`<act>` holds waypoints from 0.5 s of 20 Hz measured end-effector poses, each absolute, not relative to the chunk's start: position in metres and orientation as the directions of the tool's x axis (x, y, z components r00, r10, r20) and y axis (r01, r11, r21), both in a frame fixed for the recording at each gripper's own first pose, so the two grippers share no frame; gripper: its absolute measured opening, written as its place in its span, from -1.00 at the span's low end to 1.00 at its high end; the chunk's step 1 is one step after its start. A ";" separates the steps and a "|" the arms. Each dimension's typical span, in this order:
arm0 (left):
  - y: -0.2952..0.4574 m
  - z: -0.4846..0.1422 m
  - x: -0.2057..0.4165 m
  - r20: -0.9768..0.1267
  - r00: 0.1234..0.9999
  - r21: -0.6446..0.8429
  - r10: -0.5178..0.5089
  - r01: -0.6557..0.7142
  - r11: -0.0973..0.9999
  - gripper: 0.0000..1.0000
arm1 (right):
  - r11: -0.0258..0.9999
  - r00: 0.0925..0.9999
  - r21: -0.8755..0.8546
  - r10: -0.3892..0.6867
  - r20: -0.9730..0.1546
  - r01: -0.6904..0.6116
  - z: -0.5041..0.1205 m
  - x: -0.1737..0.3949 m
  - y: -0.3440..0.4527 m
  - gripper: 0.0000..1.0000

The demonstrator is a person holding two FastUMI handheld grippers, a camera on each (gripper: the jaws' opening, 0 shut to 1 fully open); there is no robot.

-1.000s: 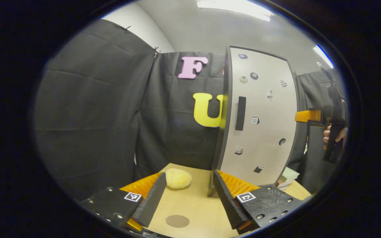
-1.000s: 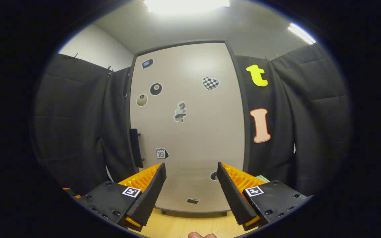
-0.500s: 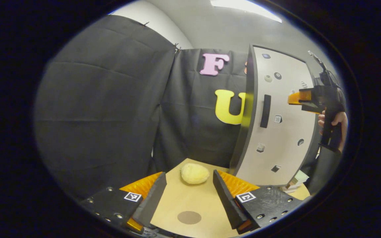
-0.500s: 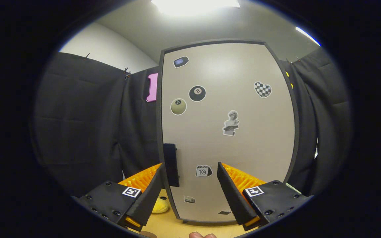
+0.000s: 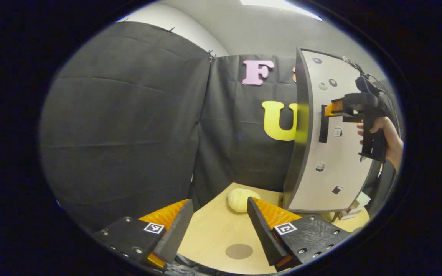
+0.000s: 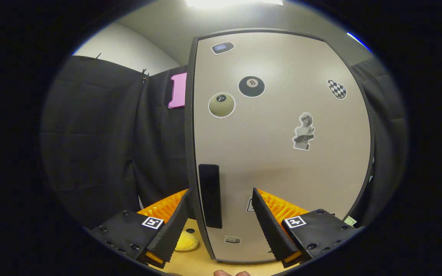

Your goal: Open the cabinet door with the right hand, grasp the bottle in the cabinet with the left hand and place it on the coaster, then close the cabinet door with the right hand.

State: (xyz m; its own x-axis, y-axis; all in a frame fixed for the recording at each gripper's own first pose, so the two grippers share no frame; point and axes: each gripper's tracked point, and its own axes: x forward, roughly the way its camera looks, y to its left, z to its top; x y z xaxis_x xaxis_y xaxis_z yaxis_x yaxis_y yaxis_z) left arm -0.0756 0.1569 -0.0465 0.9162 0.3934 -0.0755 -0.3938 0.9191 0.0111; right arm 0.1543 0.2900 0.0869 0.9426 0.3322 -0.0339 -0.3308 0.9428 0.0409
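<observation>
1. Right gripper view: right claw (image 6: 219,220), spread wide, straddles the black vertical bar handle (image 6: 210,195) of the beige, sticker-covered cabinet door (image 6: 282,161); handle not yet clamped, door shut.
2. Left claw (image 5: 217,226) hangs released above the wooden tabletop (image 5: 213,234) near the round brown coaster (image 5: 239,251).
3. Bottle: presumably inside the closed cabinet.
4. Remaining: every step.

Each hand-held gripper had two long wedge-shaped fingers with ribbed inner faces. Behind each finger sat a flat block with small round screws and a square white tag with a black pattern. In the left gripper view, the right hand-held gripper (image 5: 327,111) showed a boxy body, a pistol-like handle held by a hand (image 5: 383,132), and thin cables rising from its top.
</observation>
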 end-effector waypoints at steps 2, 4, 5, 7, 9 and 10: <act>0.158 -0.049 -0.074 -0.075 0.916 0.021 0.394 -0.394 0.919 0.70 | 0.949 0.947 0.043 0.316 -0.063 -0.313 0.075 0.165 0.297 0.86; 0.160 -0.049 -0.071 -0.078 0.916 0.032 0.394 -0.393 0.919 0.70 | 0.952 0.948 0.046 0.307 -0.090 -0.304 0.064 0.174 0.304 0.86; 0.161 -0.050 -0.069 -0.081 0.915 0.033 0.396 -0.395 0.918 0.70 | 0.953 0.948 0.045 0.301 -0.104 -0.298 0.060 0.178 0.307 0.86; 0.161 -0.053 -0.066 -0.090 0.915 0.025 0.394 -0.394 0.919 0.76 | 0.956 0.948 0.046 0.293 -0.126 -0.289 0.053 0.182 0.313 0.86; 0.161 -0.058 -0.066 -0.099 0.915 0.018 0.392 -0.392 0.920 0.76 | 0.959 0.949 0.040 0.285 -0.138 -0.282 0.048 0.186 0.315 0.61; 0.161 -0.060 -0.065 -0.103 0.915 0.017 0.391 -0.391 0.920 0.76 | 0.958 0.947 0.044 0.287 -0.144 -0.284 0.047 0.187 0.317 0.42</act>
